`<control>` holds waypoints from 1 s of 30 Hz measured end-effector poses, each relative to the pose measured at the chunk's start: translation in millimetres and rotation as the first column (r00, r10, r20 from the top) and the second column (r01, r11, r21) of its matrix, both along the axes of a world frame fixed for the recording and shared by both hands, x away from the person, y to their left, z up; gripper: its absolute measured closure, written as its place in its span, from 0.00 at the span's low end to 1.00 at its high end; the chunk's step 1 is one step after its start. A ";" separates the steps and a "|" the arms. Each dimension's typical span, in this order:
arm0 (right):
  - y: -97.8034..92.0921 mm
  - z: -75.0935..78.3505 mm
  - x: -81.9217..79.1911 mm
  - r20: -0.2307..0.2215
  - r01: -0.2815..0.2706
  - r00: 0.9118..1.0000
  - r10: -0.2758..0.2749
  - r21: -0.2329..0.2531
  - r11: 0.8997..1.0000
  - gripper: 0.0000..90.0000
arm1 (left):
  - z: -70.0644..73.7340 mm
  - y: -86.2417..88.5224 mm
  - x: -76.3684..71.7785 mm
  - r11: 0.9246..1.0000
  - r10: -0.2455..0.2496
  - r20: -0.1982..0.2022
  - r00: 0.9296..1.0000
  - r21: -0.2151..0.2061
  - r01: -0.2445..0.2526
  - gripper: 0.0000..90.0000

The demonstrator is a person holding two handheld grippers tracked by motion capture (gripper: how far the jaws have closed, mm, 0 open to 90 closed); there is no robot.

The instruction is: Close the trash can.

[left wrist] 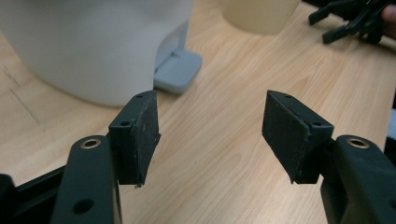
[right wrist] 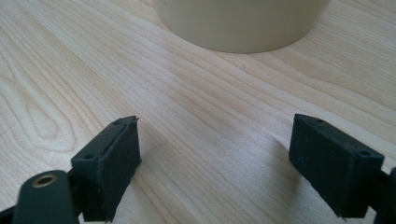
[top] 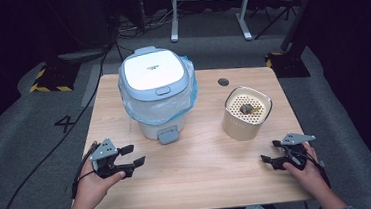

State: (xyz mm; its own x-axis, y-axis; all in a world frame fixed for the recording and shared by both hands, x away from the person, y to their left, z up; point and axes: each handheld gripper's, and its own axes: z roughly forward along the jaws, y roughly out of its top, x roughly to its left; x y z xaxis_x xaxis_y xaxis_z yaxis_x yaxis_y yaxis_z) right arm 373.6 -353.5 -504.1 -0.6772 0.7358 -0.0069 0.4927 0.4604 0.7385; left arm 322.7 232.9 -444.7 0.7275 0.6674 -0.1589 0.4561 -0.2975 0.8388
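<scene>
On my left, the left gripper [top: 131, 156] sits low over the table [top: 204, 173] near its front left corner, jaws spread wide and holding nothing. In the left gripper view I see bare wood between its two pads [left wrist: 140, 135], with the bin's white wall close ahead and its grey pedal [left wrist: 178, 74] just beyond the left jaw.

The bin [top: 156, 94] stands upright on the back left part of the table, lid [top: 153, 71] down, a pale blue bag [top: 189, 95] bunched under the rim, pedal facing me.

To its right, well apart from it, stands the beige cup [top: 246, 114] with a perforated insert on top; something small and dark lies on that insert, which I cannot make out.

Further right, the right gripper [top: 270, 150] rests near the front right edge, also released and empty, pointing left. In the right gripper view the cup's base [right wrist: 240, 23] is near, straight ahead of the open jaws, not touching them.
</scene>
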 end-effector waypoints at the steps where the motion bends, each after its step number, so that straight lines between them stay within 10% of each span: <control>1: 0.0 0.0 0.0 0.000 0.000 1.000 0.000 0.000 1.000 0.19 | -3.4 -0.7 0.1 1.000 0.008 -0.009 1.000 0.009 -0.008 0.41; 17: 0.0 0.0 0.0 0.000 0.000 1.000 0.000 0.000 1.000 0.19 | -41.1 -4.7 1.0 0.982 0.080 -0.128 0.989 0.180 -0.056 0.41; 30: 0.0 0.0 0.0 0.000 0.000 1.000 0.000 -0.001 1.000 0.19 | -56.1 -8.7 6.9 0.958 0.126 -0.082 0.989 0.270 -0.099 0.33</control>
